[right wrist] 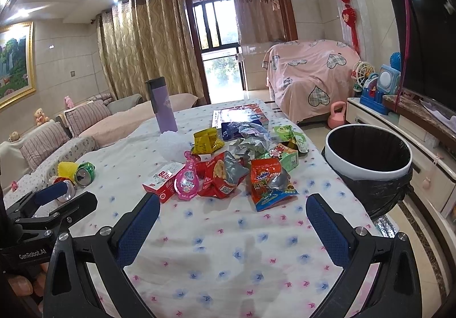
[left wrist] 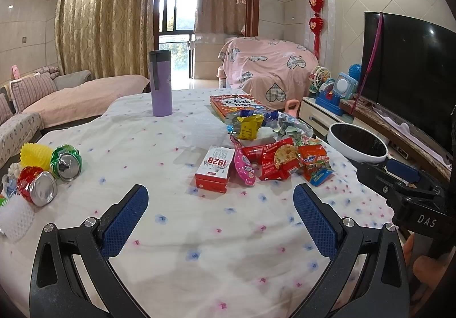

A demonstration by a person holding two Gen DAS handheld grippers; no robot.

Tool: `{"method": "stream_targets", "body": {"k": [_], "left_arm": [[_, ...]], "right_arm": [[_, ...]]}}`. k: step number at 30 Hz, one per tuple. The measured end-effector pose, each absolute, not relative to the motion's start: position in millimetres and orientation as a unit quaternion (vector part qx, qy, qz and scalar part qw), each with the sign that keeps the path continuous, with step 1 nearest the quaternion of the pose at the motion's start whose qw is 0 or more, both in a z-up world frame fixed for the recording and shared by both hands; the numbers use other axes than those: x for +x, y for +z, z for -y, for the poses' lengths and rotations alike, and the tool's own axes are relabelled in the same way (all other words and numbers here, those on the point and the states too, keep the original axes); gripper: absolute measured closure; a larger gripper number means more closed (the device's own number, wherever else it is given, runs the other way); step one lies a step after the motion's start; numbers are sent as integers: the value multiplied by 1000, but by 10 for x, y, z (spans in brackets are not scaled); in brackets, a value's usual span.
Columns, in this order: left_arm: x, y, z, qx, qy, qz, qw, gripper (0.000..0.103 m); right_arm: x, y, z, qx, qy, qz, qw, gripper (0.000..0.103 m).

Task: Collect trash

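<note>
A heap of snack wrappers lies mid-table: an orange Ovaltine packet [right wrist: 266, 177] [left wrist: 313, 161], a red packet [right wrist: 219, 178] [left wrist: 278, 158], a pink wrapper [right wrist: 186, 181] [left wrist: 245, 165], a yellow packet [right wrist: 205, 141] [left wrist: 249, 125] and crumpled foil [right wrist: 250, 141]. A red-and-white box [left wrist: 215, 168] [right wrist: 164, 177] sits beside them. Two crushed cans [left wrist: 65, 162] [left wrist: 37, 185] lie at the left edge. A white bin with a black liner [right wrist: 369, 152] [left wrist: 357, 145] stands by the table's right side. My left gripper [left wrist: 221, 201] and right gripper [right wrist: 232, 212] are both open above bare cloth, nearer than the heap, holding nothing.
The table wears a white flowered cloth [left wrist: 199, 246]. A purple flask [left wrist: 161, 83] stands far on the table, with a flat red box [left wrist: 233, 104] to its right. Yellow [left wrist: 34, 155] and white [left wrist: 15, 218] foam nets lie by the cans. A television [left wrist: 410, 70] stands on the right.
</note>
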State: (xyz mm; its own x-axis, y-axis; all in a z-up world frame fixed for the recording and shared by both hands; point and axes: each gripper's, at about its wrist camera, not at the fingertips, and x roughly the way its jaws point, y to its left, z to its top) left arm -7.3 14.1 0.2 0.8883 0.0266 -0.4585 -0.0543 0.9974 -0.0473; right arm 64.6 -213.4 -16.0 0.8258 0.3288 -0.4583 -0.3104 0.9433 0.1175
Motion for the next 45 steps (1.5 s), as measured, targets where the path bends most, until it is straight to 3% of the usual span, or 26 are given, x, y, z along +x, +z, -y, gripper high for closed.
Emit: {"method": "stream_targets", "body": {"k": [22, 25, 29, 36, 39, 41, 43, 45], "left_arm": [[374, -229, -377, -42, 34, -304, 951, 0], [569, -299, -416, -42, 34, -328, 943, 0], [820, -391, -446, -43, 29, -355, 933, 0], [1189, -446, -498, -46, 19, -378, 925, 0], [1328, -496, -493, -47, 12, -388, 920, 0], [1386, -538, -480, -43, 9, -394, 918, 0], [1429, -582, -474, -41, 6, -402, 915, 4], [1475, -631, -467, -41, 3, -413, 910, 16]], "right_arm": [[1040, -329, 2042, 34, 208, -288, 934, 2], [1227, -386, 1970, 30, 214, -306, 927, 11], [1461, -475, 1903, 35, 222, -330, 917, 30], [1815, -613, 1766, 32, 233, -364, 901, 49], [1900, -657, 1737, 36, 236, -376, 895, 61], [1953, -703, 1722, 37, 240, -386, 890, 74], [1968, -730, 1727, 40, 242, -389, 888, 79], [1956, -723, 1767, 51, 247, -390, 886, 86]]}}
